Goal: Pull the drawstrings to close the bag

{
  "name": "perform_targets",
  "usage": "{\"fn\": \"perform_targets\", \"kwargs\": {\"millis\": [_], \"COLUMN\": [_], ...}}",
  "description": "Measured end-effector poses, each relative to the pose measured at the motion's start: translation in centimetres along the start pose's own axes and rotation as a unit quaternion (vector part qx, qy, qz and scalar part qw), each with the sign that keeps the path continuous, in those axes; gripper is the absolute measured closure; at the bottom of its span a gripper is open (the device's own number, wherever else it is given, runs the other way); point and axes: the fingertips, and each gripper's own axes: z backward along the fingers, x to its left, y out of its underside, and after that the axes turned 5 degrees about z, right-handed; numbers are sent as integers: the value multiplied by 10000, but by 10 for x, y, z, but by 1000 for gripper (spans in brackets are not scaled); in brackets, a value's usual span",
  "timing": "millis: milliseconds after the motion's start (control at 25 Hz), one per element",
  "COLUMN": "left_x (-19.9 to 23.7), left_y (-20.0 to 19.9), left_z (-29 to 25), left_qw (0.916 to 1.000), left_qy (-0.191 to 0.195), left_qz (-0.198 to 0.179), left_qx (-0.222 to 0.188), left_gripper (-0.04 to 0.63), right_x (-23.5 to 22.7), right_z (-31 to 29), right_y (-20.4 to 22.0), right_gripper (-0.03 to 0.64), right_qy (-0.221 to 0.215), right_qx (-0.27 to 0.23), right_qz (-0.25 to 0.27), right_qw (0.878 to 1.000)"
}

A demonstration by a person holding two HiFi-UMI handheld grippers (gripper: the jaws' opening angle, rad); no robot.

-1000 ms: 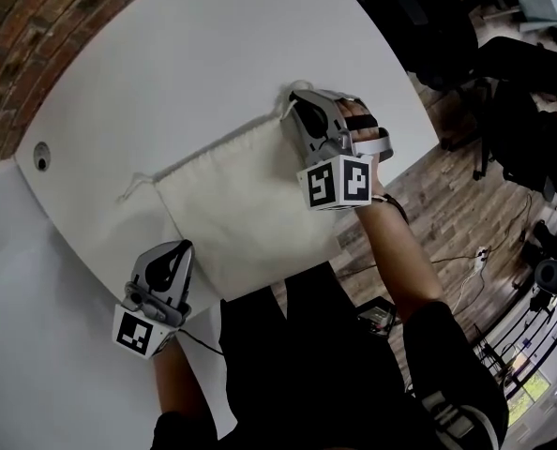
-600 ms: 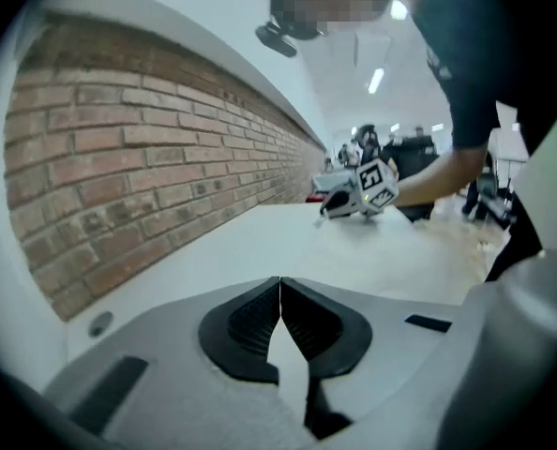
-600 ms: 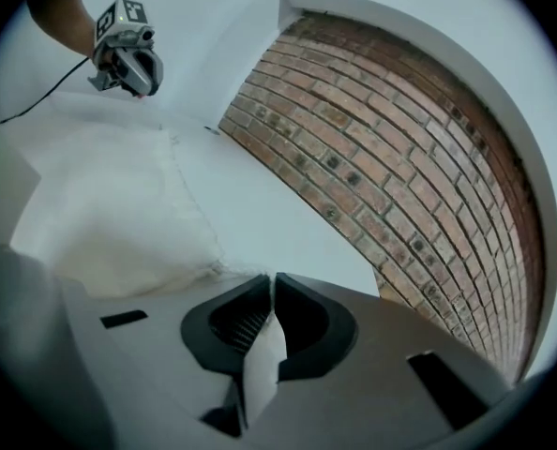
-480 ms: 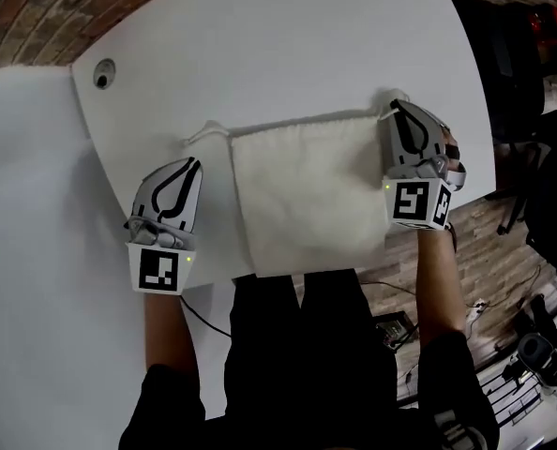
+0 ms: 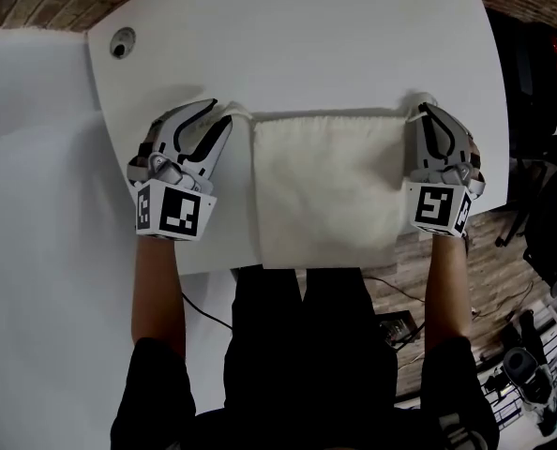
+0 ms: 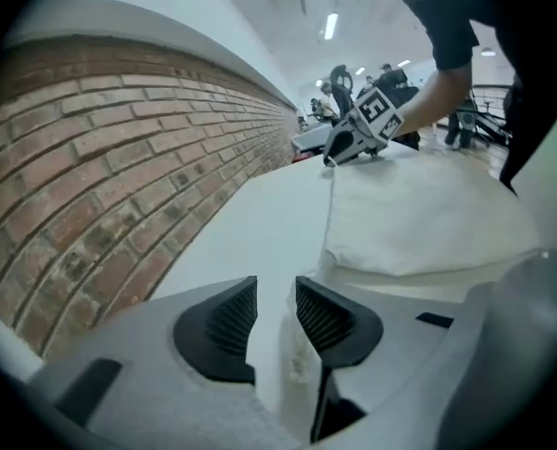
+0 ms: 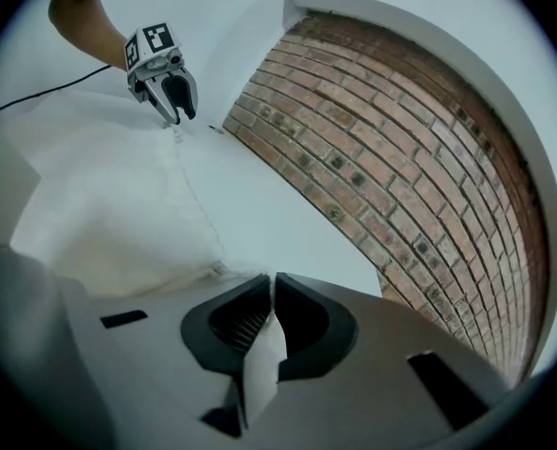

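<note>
A white cloth bag [image 5: 325, 186] lies flat on the white table [image 5: 307, 36], its mouth along the far edge. My left gripper [image 5: 218, 113] is at the bag's top left corner. Its jaws are opening, and the left drawstring [image 6: 295, 368] lies loose between them, close to one pad and unpressed. My right gripper [image 5: 427, 112] sits at the top right corner, shut on the right drawstring [image 7: 263, 359]. In the left gripper view the bag [image 6: 419, 223] stretches away to the right gripper [image 6: 346, 150]. In the right gripper view the bag [image 7: 110, 204] runs to the left gripper [image 7: 175, 101].
A round cable hole [image 5: 122, 43] sits in the table's far left part. A brick wall [image 7: 400, 157] runs beyond the far edge. A second white surface [image 5: 35, 204] adjoins on the left. The table's near edge is just under the bag; cables and gear [image 5: 532, 382] lie on the wooden floor at right.
My left gripper has moved forward and right to the bag's left corner, and its jaws have opened around the drawstring. The right gripper has stayed shut at the right corner.
</note>
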Motion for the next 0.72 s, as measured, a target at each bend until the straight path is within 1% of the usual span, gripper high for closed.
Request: {"fn": "perform_targets", "kwargs": {"millis": [120,160,240,440,560,640,720], "left_x": [-7,-9,-14,-15,-18,-16,-12], "left_y": [3,3,2,-2,-1,2,7], "left_z": [-12,-15,-20,-31,-35,-34,-30], "left_qw": [9968,9951,9925,9888,9854,9844,9848], "left_qy": [239,329,477,586,787,851,892], "left_qz": [-715,-882,-1075,-1308,-1446,-1453,-1340], "left_qx": [248,300,340,414,442,518,654], "left_gripper": [479,476,462,462,462,459,456], "right_x": [1,1,0,2,2,2,1], "right_z": [0,0,1,1,1,2,2], "right_y": [1,1,1,1,1,0,0], "right_gripper": [597,597,597,597,597,597,597], "right_qy": [-3,-1,8,-45,-38,-34,-24], "right_qx": [2,-3,-11,7,8,-4,-18], "right_qz": [-19,-33,-35,82,58,37,22], "right_qw": [10000,10000,10000,10000,10000,10000,10000]}}
